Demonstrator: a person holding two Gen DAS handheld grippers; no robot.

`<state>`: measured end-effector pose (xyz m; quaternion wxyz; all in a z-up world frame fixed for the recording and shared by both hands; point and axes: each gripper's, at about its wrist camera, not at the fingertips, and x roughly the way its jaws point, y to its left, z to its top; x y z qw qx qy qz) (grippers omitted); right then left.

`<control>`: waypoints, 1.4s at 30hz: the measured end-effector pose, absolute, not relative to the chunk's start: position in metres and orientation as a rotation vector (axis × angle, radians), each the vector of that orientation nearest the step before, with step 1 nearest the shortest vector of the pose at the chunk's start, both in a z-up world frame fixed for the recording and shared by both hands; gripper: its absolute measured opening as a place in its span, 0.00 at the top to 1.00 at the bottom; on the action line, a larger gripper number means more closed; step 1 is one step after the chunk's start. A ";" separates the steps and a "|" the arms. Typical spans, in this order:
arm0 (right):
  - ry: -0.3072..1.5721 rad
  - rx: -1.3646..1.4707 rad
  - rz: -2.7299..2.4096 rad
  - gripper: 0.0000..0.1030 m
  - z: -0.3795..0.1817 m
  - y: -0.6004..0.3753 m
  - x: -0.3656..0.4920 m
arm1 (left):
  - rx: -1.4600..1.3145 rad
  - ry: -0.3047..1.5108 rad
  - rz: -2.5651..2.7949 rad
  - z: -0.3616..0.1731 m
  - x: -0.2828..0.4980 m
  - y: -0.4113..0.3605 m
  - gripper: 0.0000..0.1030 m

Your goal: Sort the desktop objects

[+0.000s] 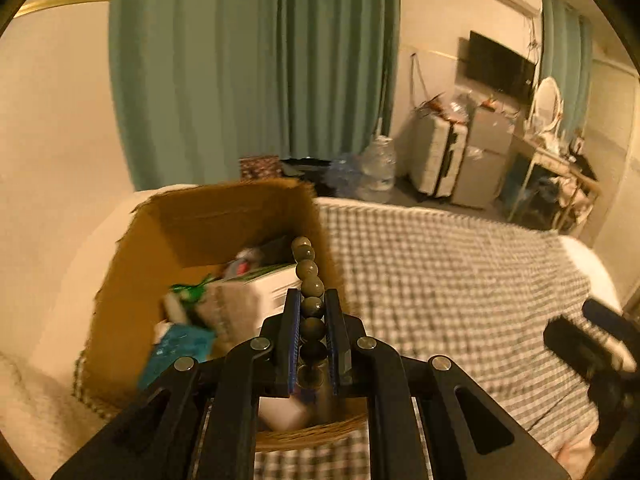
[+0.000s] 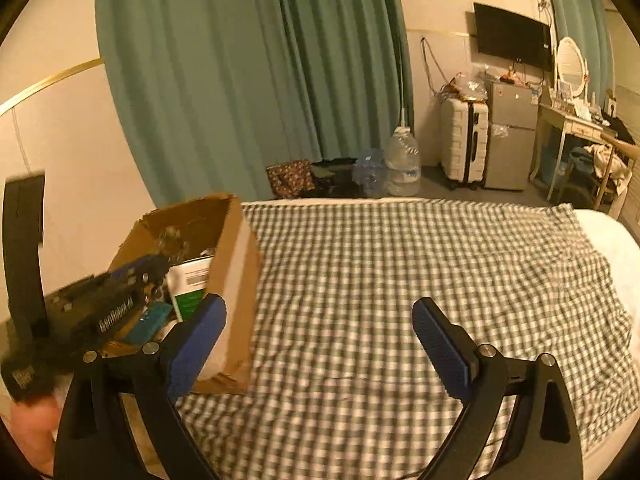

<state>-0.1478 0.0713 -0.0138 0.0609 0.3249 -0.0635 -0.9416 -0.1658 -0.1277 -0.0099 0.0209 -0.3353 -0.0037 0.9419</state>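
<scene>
At the bed's left edge an open cardboard box (image 1: 192, 240) holds books and clutter. Above it the left gripper (image 1: 312, 308) is clamped on a string of dark beads (image 1: 310, 280). Further right, the right gripper (image 2: 320, 320) hangs wide apart over the bare checked blanket (image 2: 400, 280).

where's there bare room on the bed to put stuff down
The checked blanket lies bare from the cardboard box right to its far edge. The box itself is crowded. The left gripper holds a bead string above it.
</scene>
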 end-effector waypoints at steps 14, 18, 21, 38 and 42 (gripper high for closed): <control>-0.103 1.103 -2.952 0.00 -0.048 0.045 -0.177 | -0.971 -0.065 3.072 -0.030 -0.134 -0.177 0.00; -0.098 1.101 -2.960 0.00 -0.048 0.043 -0.177 | -0.972 -0.150 3.085 -0.026 -0.132 -0.190 0.00; -0.081 1.105 -2.967 0.00 -0.046 0.040 -0.177 | -0.990 -0.297 3.065 -0.024 -0.131 -0.201 0.00; -0.041 1.100 -2.937 0.00 -0.047 0.025 -0.171 | -1.067 -0.283 3.000 -0.036 -0.131 -0.181 0.00; -0.036 1.113 -2.937 0.00 -0.052 0.025 -0.171 | -1.078 -0.254 3.006 -0.039 -0.132 -0.179 0.00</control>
